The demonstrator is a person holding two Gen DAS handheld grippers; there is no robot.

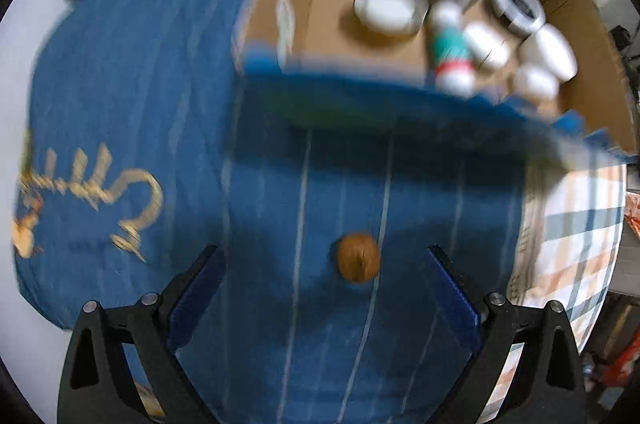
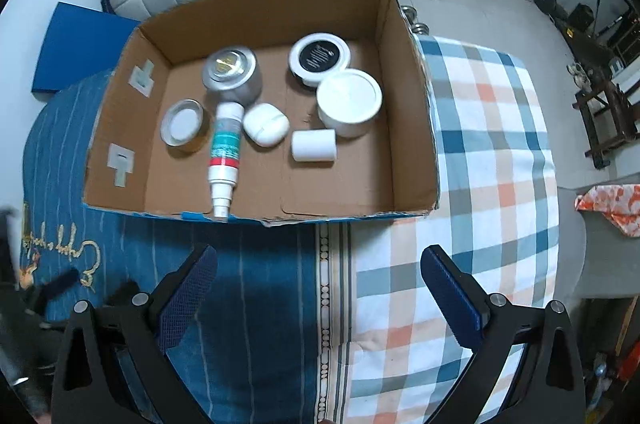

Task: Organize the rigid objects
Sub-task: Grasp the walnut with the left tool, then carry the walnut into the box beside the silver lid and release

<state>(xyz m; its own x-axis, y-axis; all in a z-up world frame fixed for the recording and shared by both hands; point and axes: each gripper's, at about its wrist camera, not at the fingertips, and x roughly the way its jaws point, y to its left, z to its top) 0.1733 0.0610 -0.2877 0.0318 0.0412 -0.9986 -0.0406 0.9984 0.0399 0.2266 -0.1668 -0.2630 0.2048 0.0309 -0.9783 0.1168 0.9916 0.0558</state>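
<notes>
- Your left hand-held gripper (image 1: pixel 324 276) had its fingers wide apart and held nothing; it hung over the blue striped cloth (image 1: pixel 280 324), tips pointed toward the box.
- A walnut (image 1: pixel 358 257) lay on that cloth between the two blue pads and a little ahead of them, touching neither. It was the only loose item that either view showed outside the box.
- Your right hand-held gripper (image 2: pixel 320 272) was also spread open and empty, poised over the seam where the blue cloth met the plaid sheet (image 2: pixel 480 184). Nothing lay on the bed in front of it.
- Just beyond both tools sat the cardboard box (image 2: pixel 416 104), open at the top, resting on the bed.
- Inside it, nearest you, a spray bottle (image 2: pixel 225 152) lay on its side with its nozzle toward the front wall, and a small white cylinder (image 2: pixel 313 144) lay to its right.
- Next came a shallow tin (image 2: pixel 182 122), a white earbud case (image 2: pixel 266 124) and a large white jar (image 2: pixel 349 102).
- Farthest back were a silver tin (image 2: pixel 232 74) and a jar with a black lid (image 2: pixel 320 56).
- Judged from this, you were nearly done: seven things were already in the box, and the walnut looked like the last piece to pick up and drop in. The left view was blurred, so I could not rule out smaller items there.
</notes>
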